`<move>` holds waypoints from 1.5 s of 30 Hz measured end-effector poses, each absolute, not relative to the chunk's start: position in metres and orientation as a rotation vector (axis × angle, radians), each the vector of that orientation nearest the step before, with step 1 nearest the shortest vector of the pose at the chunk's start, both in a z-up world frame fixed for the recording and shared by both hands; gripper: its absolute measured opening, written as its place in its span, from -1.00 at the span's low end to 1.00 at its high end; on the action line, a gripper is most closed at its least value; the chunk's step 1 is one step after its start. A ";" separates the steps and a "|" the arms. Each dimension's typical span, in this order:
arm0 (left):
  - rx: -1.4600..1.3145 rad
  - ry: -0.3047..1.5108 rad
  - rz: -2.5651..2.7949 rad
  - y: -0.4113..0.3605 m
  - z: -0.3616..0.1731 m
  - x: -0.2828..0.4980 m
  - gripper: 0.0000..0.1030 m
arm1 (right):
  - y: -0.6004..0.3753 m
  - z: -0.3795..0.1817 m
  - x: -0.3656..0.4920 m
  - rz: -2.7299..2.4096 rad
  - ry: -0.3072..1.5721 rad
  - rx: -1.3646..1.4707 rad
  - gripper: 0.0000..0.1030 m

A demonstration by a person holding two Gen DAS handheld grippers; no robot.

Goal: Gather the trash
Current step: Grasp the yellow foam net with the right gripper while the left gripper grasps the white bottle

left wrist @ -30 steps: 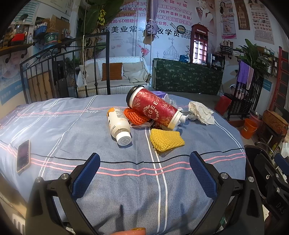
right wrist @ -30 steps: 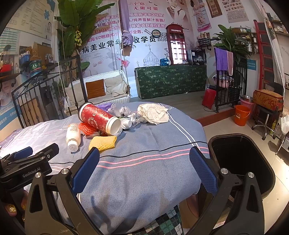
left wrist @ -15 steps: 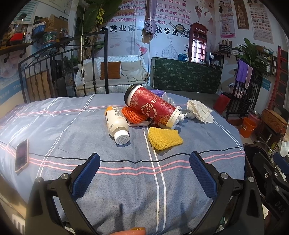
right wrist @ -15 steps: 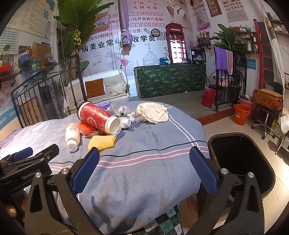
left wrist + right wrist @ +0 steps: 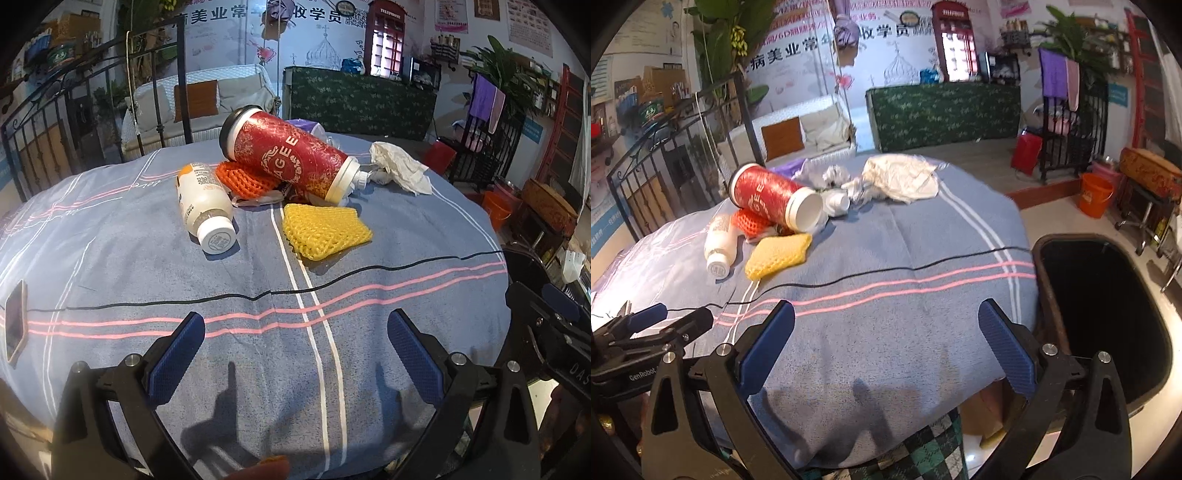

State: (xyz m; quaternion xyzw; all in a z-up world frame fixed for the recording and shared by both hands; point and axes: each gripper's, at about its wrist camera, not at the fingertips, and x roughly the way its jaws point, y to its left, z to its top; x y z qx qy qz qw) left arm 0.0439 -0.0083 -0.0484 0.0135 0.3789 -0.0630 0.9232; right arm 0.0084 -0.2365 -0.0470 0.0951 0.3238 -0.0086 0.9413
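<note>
Blue pads on both grippers stand spread wide with nothing between them: left gripper [image 5: 295, 347], right gripper [image 5: 886, 338], each hovering over the near edge of the striped cloth [image 5: 258, 369]. I see the trash heaped mid-table, well ahead of both. Yellow foam net [image 5: 325, 230] lies nearest; I judge it light, soft and crushable, so pinch anywhere. White bottle [image 5: 207, 205] looks smooth and may roll; grip across the body. Red cup [image 5: 286, 160] rests tilted on the orange net [image 5: 245, 179]; probably thin-walled. Crumpled tissue [image 5: 400, 168] sits beyond. Only the right view shows the black bin [image 5: 1052, 295] open beside the table.
</note>
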 end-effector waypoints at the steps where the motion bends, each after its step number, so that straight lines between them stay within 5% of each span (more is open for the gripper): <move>1: 0.032 0.790 -0.135 -0.006 -0.050 0.049 0.90 | -0.235 -0.048 0.014 -0.004 0.667 0.188 0.91; 17: -0.027 0.906 -0.044 0.073 -0.048 0.102 0.90 | -0.128 -0.055 0.111 0.399 0.836 -0.120 0.90; 23: -0.076 0.957 -0.040 0.095 -0.054 0.125 0.90 | -0.090 -0.063 0.146 0.434 0.861 -0.273 0.73; 37: -0.245 0.991 -0.044 0.115 -0.051 0.182 0.86 | -0.089 -0.078 0.166 0.355 0.878 -0.324 -0.34; 45: -0.248 1.081 -0.021 0.110 -0.065 0.234 0.82 | -0.092 -0.068 0.156 0.364 0.835 -0.283 -0.56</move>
